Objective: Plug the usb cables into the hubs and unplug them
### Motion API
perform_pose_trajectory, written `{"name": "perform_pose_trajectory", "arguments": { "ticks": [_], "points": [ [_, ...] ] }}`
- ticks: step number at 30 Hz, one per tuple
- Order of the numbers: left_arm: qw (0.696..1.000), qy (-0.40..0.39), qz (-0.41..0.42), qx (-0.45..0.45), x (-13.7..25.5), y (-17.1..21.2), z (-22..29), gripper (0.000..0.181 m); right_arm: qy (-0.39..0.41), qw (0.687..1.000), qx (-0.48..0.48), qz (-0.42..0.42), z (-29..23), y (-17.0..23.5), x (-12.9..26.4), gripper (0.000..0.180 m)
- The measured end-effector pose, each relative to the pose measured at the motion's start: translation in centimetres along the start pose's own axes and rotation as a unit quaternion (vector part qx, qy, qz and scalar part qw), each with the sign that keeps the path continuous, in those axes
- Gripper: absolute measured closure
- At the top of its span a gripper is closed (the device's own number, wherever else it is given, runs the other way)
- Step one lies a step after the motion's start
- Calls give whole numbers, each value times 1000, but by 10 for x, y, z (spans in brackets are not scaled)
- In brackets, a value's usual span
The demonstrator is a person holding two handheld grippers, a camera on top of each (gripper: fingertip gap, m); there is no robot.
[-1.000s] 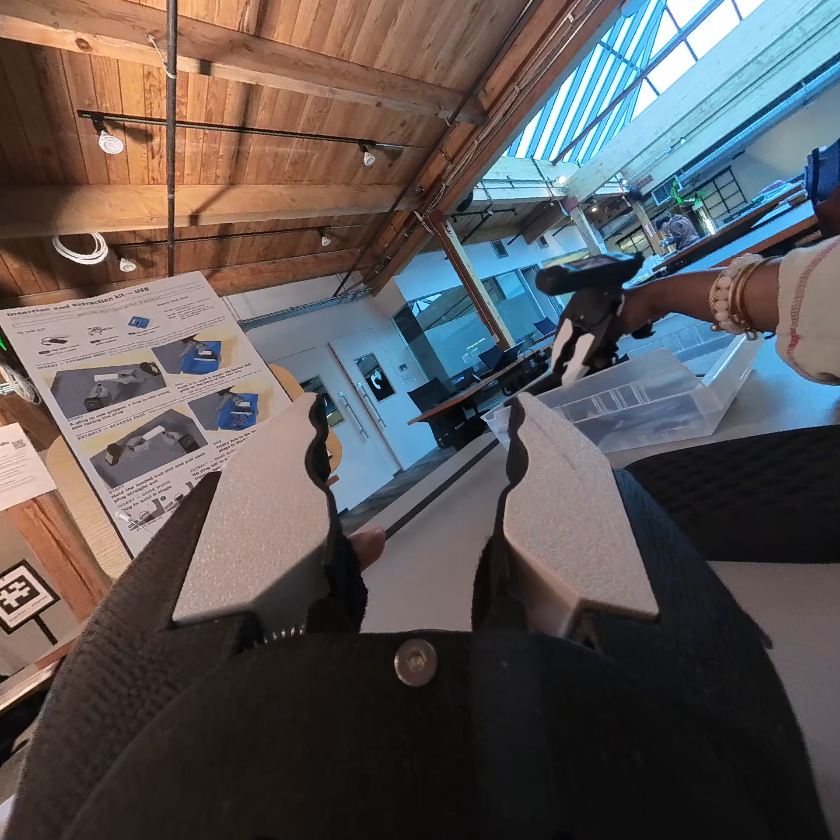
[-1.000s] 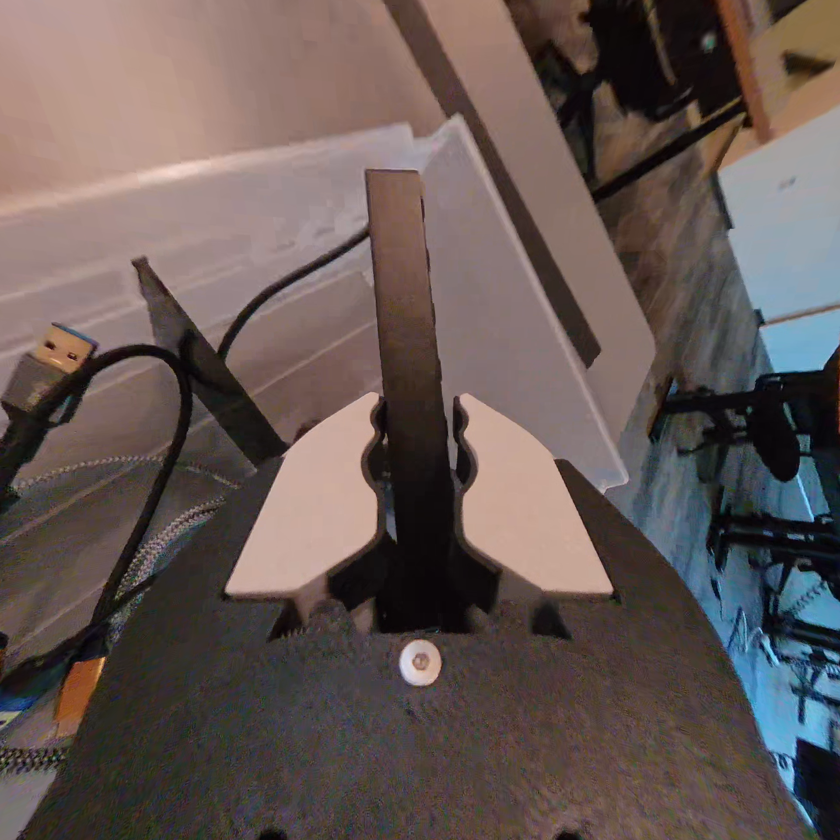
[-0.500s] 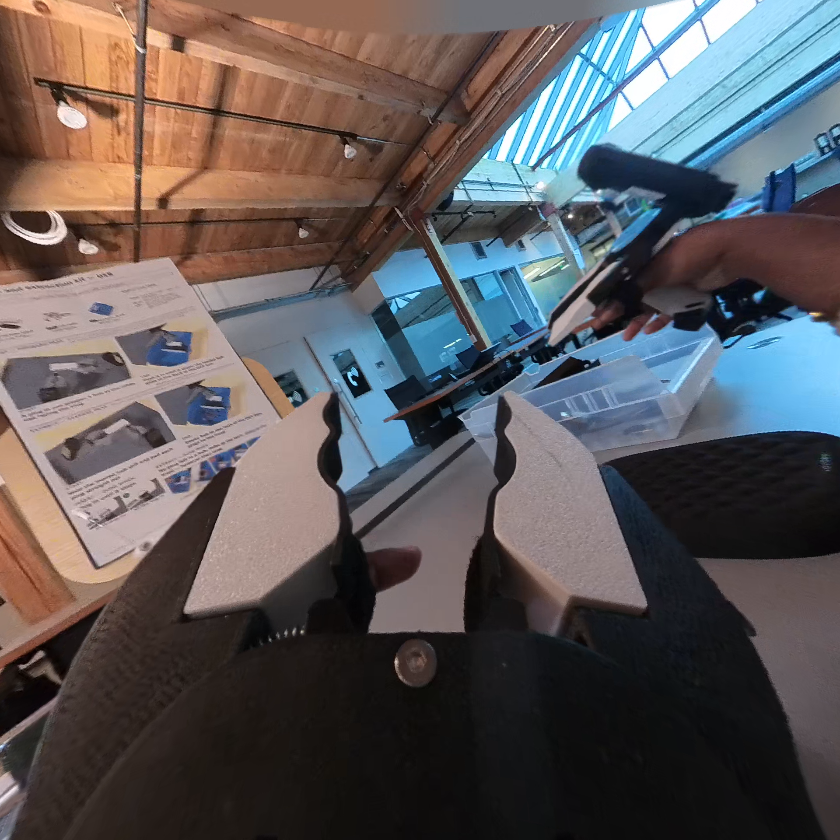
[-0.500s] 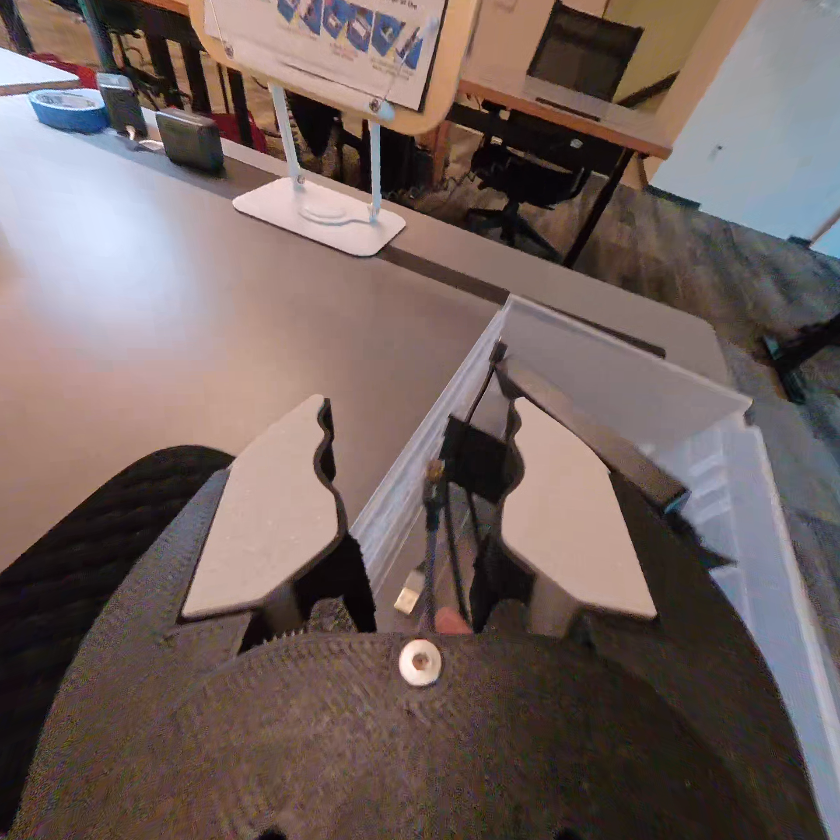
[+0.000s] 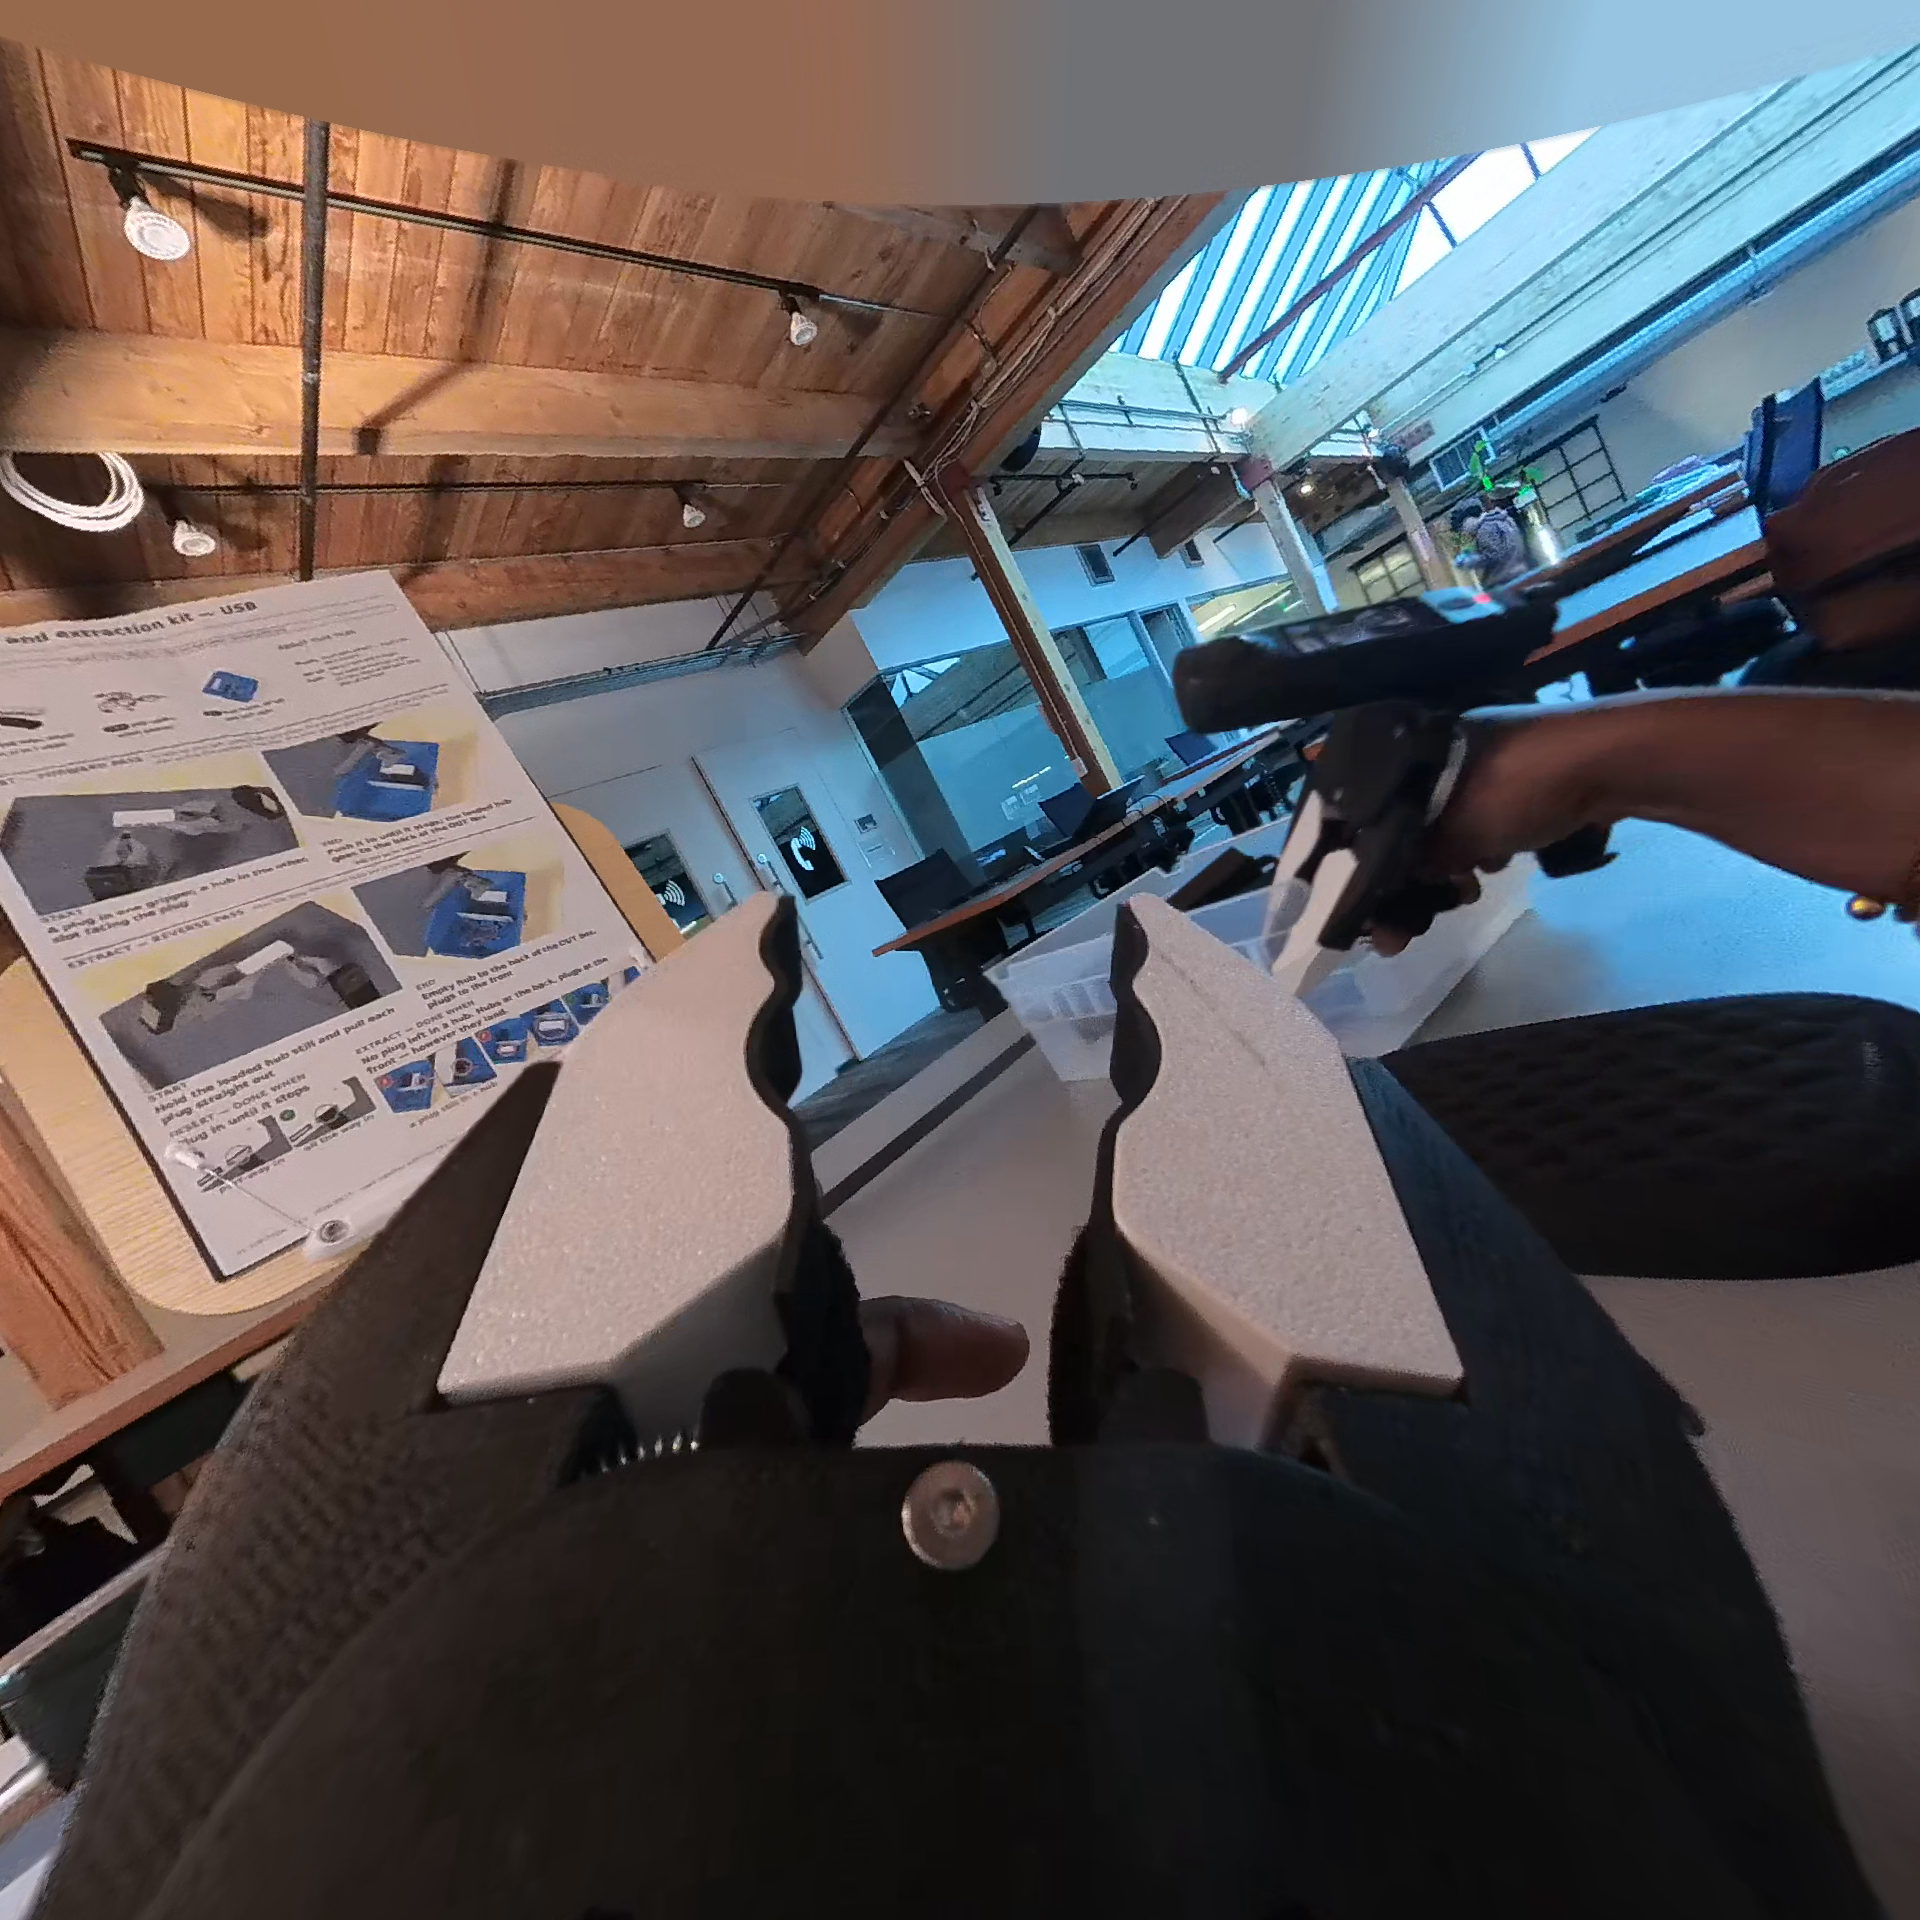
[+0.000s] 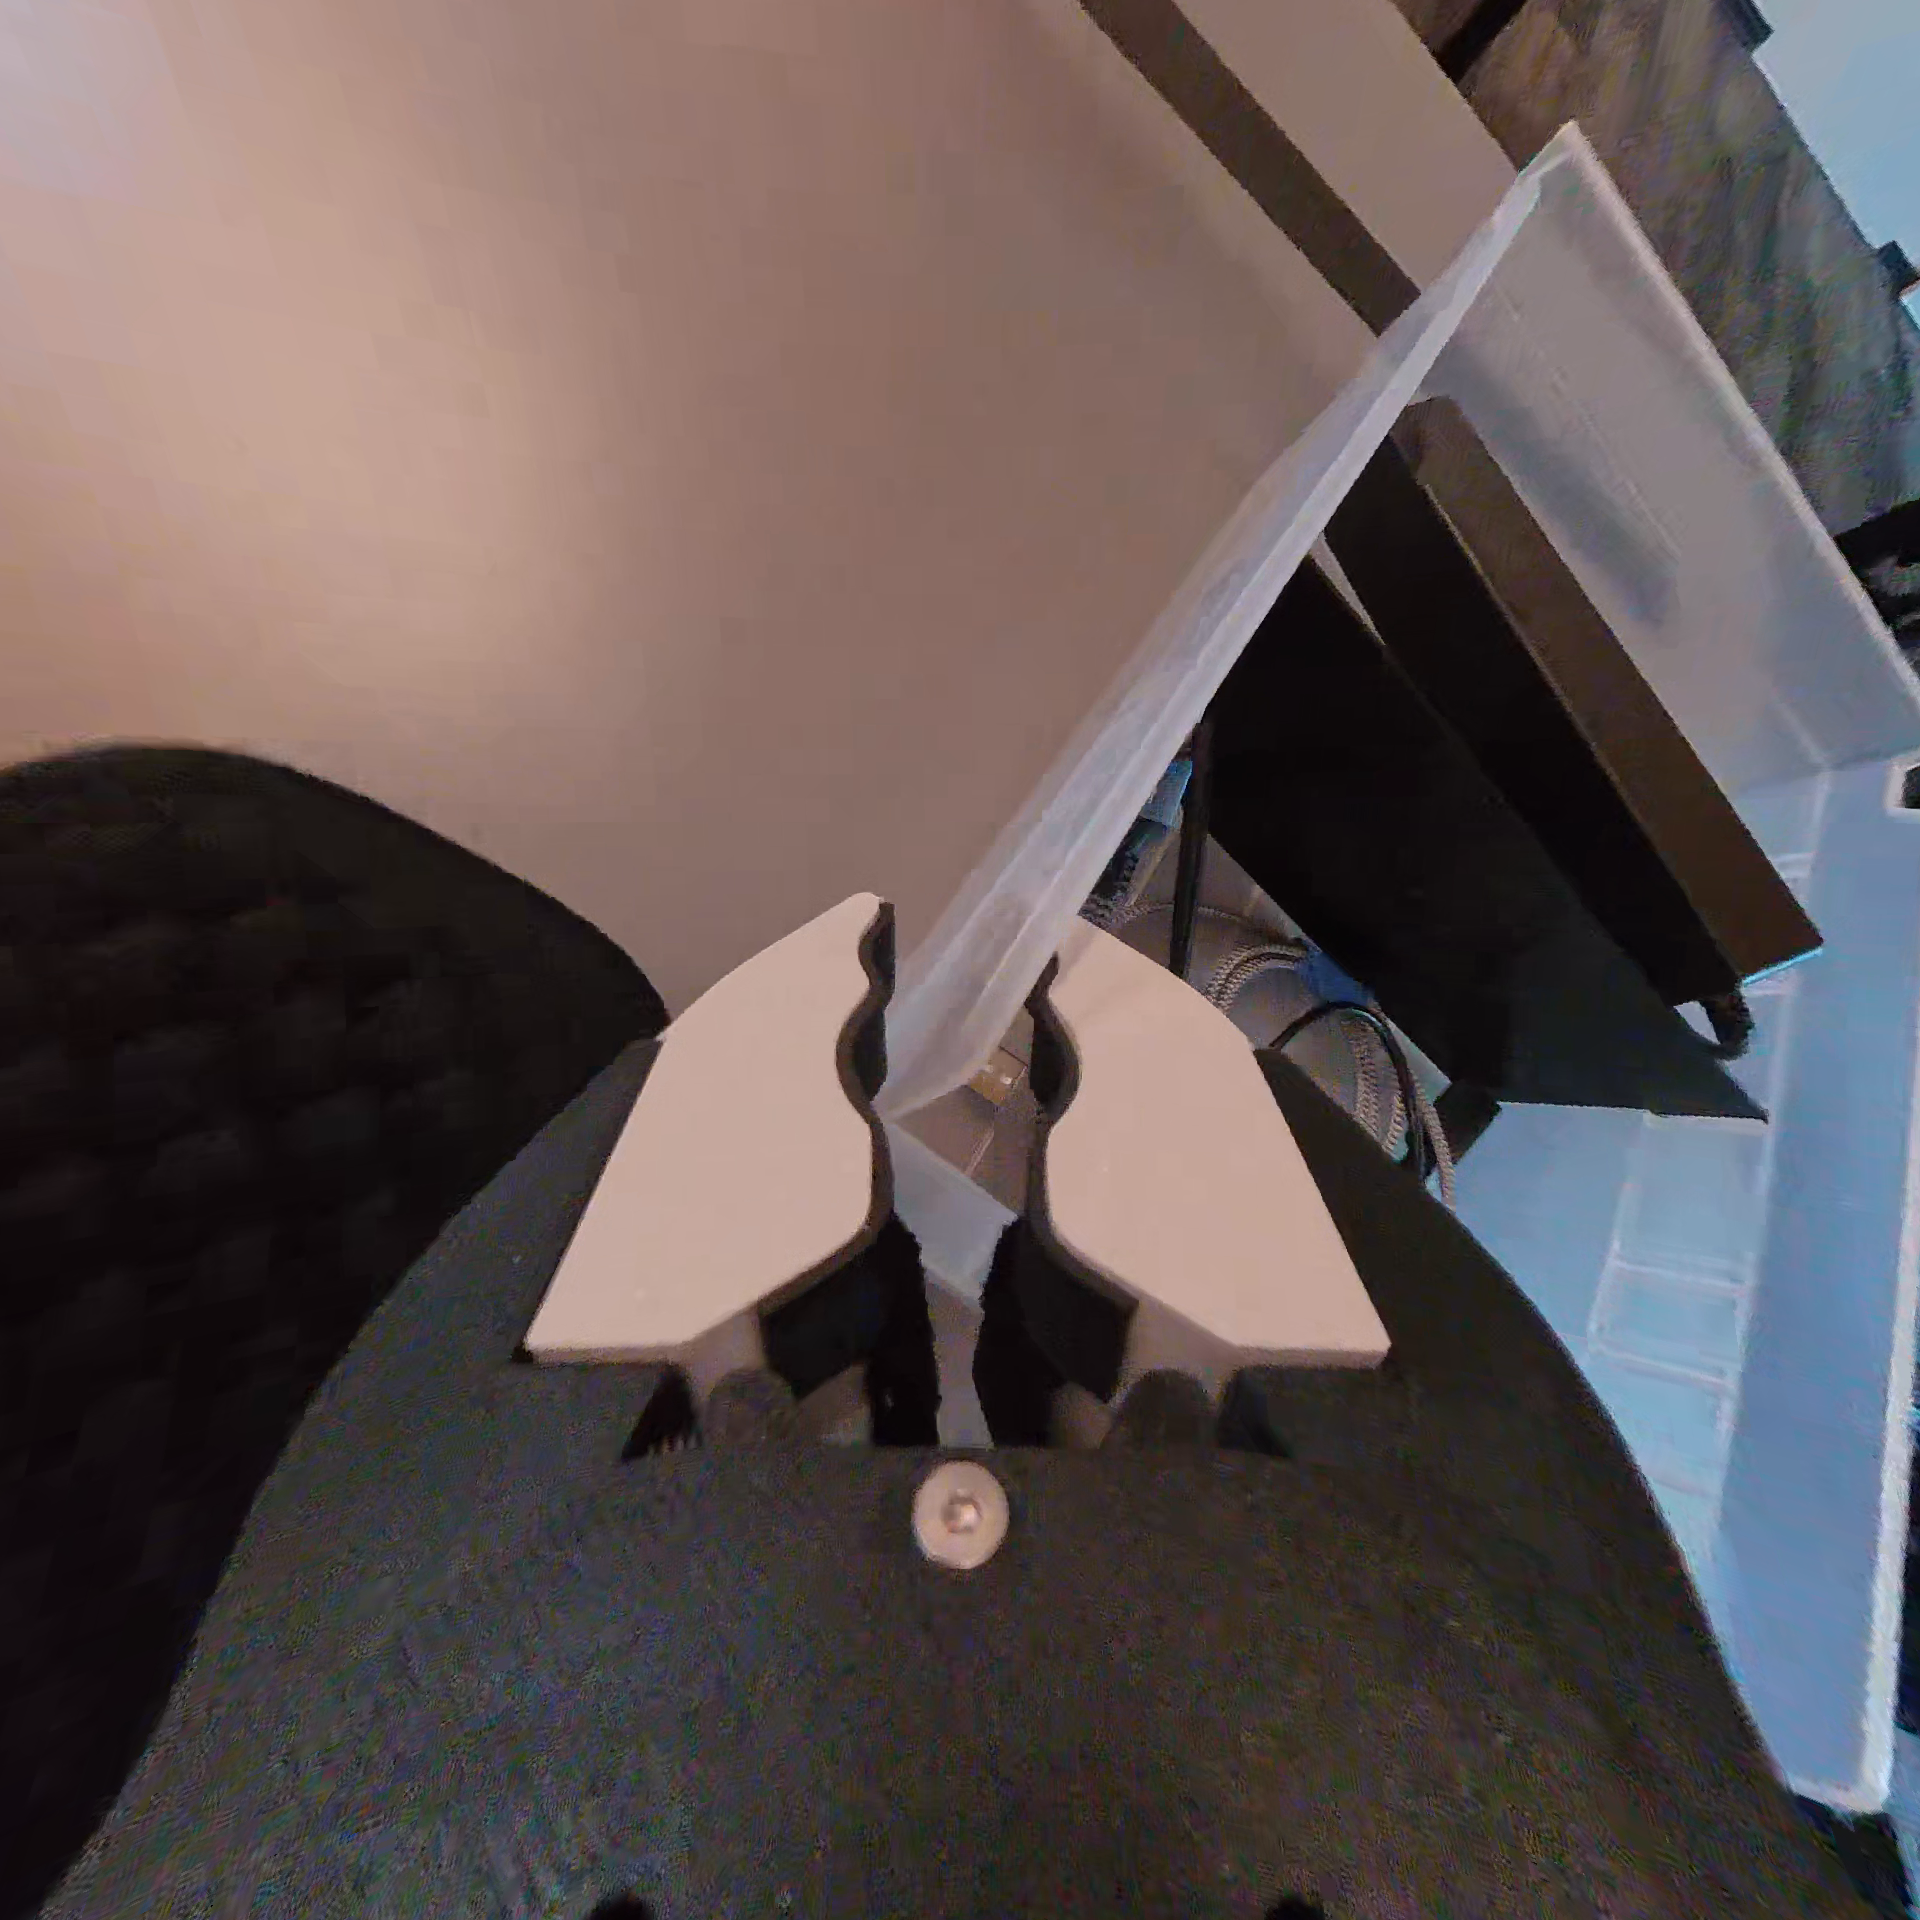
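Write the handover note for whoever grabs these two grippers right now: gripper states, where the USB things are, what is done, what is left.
Left gripper: open, empty, held above the table, pointing out into the room.
Right gripper: jaws closed on the near wall of the clear plastic bin, at its corner.
Things: braided cables and dark slab-shaped pieces lie in the bin; a metal plug shows through the wall between the right fingers. A black mat lies beside the bin.
Done: nothing visibly plugged.
Left: take out a hub and a cable, plug in, then unplug.

black hubs, braided cables, in clear bin
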State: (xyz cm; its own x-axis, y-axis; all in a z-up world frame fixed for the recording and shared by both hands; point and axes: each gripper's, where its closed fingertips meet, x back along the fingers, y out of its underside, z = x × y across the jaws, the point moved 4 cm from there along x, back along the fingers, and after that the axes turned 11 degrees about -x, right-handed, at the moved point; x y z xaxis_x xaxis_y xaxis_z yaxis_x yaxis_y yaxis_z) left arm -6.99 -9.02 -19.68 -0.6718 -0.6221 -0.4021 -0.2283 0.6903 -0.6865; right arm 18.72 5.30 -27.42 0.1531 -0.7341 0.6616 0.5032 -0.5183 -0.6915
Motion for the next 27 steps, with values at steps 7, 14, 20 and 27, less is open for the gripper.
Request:
{"name": "perform_pose_trajectory", "arguments": {
  "ticks": [7,14,20,27],
  "points": [
    [1000,-2,1,-4,1,0,-1,124,-64,998,7,29,-64,-43,-16,152],
    [1000,-6,6,-5,2,-2,-2,126,-155,985,31,72,-143,-75,-15,145],
    [999,-21,22,23,4,-14,-15,127,-202,971,66,111,-204,-98,-14,138],
    [998,-61,-19,14,29,-58,-79,128,-242,949,118,164,-258,-118,-18,129]
  ]
}}
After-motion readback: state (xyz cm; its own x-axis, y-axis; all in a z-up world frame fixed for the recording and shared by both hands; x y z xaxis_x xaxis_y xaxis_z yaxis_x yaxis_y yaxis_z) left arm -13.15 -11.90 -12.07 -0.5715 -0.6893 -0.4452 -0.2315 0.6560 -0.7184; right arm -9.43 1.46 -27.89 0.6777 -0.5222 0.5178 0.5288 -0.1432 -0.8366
